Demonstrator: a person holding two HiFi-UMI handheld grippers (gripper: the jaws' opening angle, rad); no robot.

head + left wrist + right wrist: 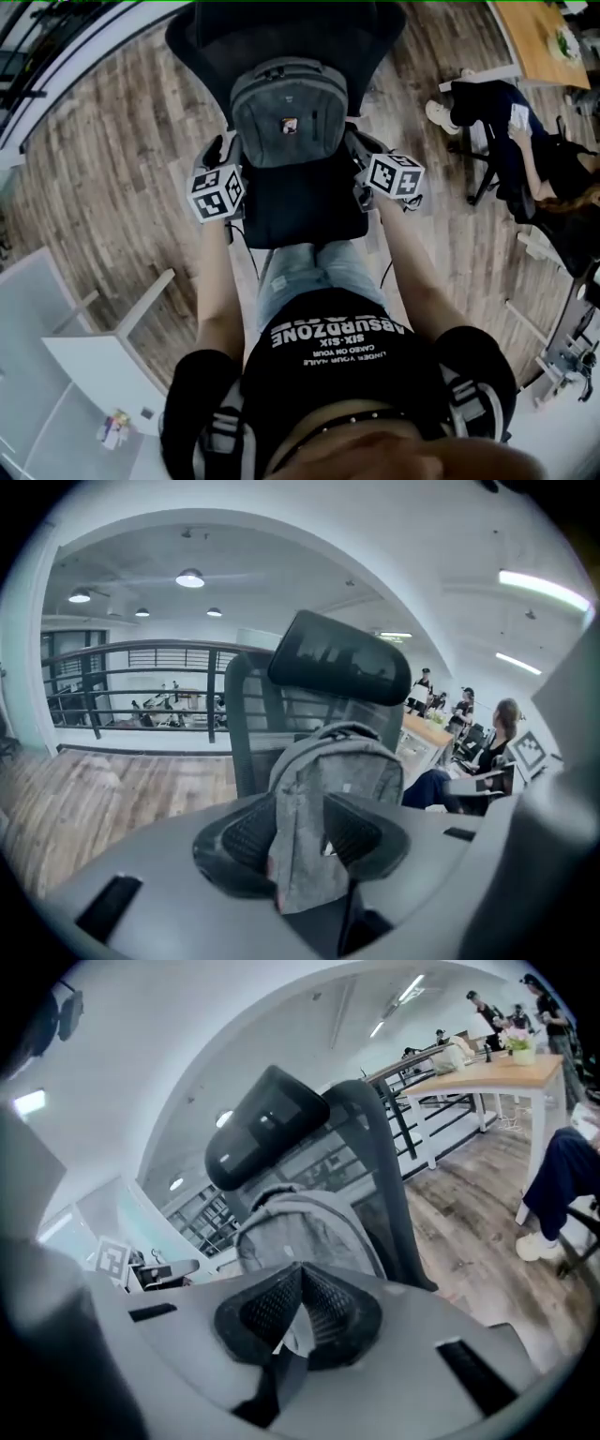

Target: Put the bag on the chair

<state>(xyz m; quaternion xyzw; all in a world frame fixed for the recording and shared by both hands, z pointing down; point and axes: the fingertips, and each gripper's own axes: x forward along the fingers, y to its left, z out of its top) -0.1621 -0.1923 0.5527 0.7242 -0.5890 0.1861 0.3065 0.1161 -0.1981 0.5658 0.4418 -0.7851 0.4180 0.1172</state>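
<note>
Backpack (288, 112) is on the office chair (305, 214): upright on the seat, back against the backrest, top just under the headrest (265, 1133). Placement looks done imo; what's left is letting go clean and backing off.

Left gripper (221, 155): jaws wide apart, near the bag's left lower side. In the left gripper view grey fabric shows in the gap, but the pads don't look to be pressing on it, so no grip.
Right gripper (360, 148): jaws closed tip to tip, nothing clamped afaict, just beside the bag's right lower side.

How to do it well:
- Pull both grippers toward me, away from the bag, w/o sweeping sideways. Any side nudge could tip it off the backrest.
- Left: keep jaws apart until clear of the fabric, else it may pinch the side panel and drag the bag fwd.
- Right: watch for straps; can't see where they hang.
- Before moving off, check the bag leans back, not fwd. The seat's near edge is bare, so a fwd slump has room to slide.
</note>
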